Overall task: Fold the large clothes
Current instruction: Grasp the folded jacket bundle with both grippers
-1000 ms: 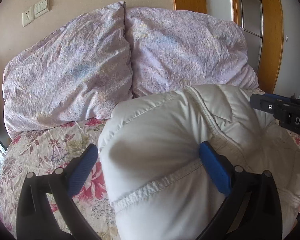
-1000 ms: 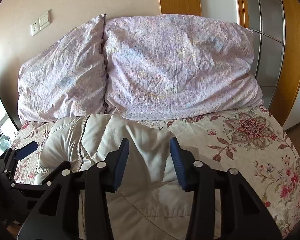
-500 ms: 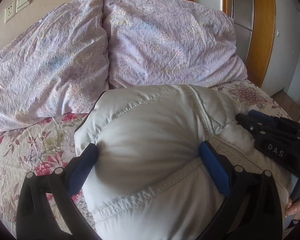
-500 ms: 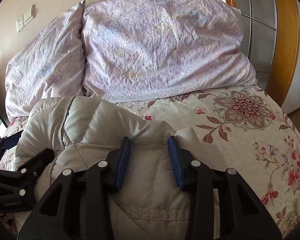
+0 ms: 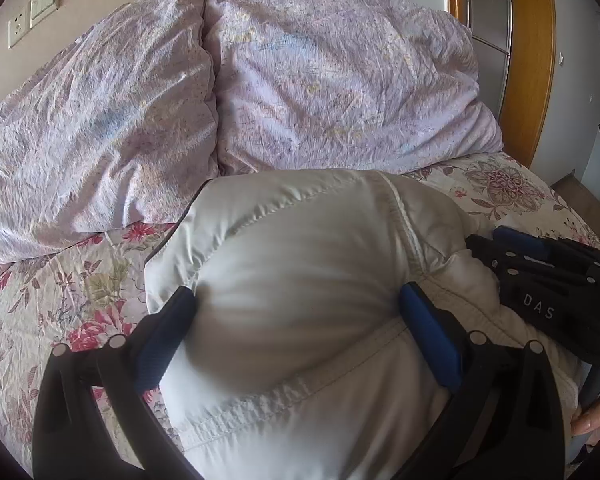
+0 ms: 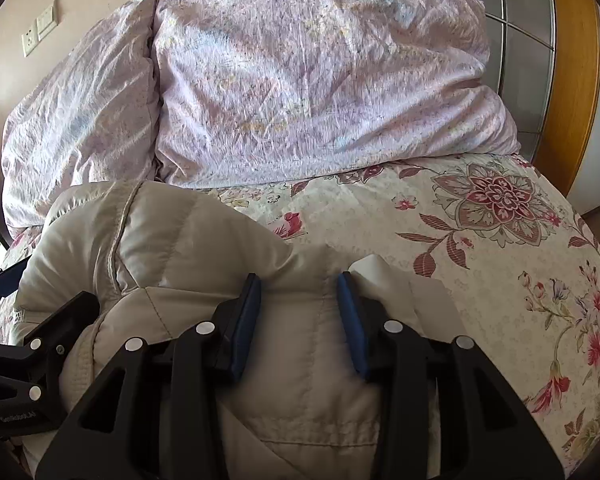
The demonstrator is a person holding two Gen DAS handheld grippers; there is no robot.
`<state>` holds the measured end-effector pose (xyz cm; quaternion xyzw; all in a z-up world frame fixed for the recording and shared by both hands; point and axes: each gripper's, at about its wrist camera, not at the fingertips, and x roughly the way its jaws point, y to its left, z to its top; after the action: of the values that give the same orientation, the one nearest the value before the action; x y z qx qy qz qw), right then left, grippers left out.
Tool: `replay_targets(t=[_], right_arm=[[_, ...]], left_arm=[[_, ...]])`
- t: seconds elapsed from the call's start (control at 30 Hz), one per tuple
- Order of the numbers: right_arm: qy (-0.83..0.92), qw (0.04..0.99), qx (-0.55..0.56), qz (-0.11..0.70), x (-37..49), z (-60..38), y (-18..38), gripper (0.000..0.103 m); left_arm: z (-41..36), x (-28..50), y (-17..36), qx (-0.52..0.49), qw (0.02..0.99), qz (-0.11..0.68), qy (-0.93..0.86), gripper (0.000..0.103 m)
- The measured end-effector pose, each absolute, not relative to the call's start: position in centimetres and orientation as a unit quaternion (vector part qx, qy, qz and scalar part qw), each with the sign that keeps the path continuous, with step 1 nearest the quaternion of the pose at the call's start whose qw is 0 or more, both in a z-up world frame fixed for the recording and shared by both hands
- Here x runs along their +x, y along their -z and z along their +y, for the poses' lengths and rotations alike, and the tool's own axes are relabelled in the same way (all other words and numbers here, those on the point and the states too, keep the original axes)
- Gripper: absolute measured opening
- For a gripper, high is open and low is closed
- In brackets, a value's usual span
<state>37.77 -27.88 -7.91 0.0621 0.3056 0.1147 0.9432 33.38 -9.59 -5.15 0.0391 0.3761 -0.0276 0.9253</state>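
Jaws of left gripper [image 5: 296,300]: set wide, pads pressed into a thick bulge of the white padded jacket [image 5: 300,248]. Jaws of right gripper [image 6: 299,280]: narrower, clamped on a jacket fold. Jacket lies bunched on the floral bedspread [image 6: 480,264], just before two lilac pillows [image 5: 320,80].

A large padded jacket [image 5: 300,280] in off-white, quilted cloth fills the lower middle of the left wrist view, bulging up in a rounded, puffy mound. A stitched seam runs down its upper right part, and a thicker hemmed band crosses it low in the frame, from lower left up to the right. A dark edge shows along its upper left border. In the right wrist view the same jacket [image 6: 180,248] takes the lower left and lower centre, creamier in tone, bunched into soft folds with a pinched ridge at centre.
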Motion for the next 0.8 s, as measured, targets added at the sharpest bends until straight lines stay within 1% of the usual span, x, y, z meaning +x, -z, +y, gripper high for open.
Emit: replay_targets(t=[0.33, 0.8], right_arm=[[-0.108, 0.935, 0.043, 0.334, 38.7, -27.1, 8.2, 0.042], [-0.096, 0.934, 0.026, 0.344, 39.1, -26.5, 8.5, 0.042]], left_arm=[[-9.8, 34.3, 5.8, 0.058, 0.916, 0.396, 0.018, 0.101], [-9.6, 34.8, 6.4, 0.052, 0.912, 0.406, 0.018, 0.101]])
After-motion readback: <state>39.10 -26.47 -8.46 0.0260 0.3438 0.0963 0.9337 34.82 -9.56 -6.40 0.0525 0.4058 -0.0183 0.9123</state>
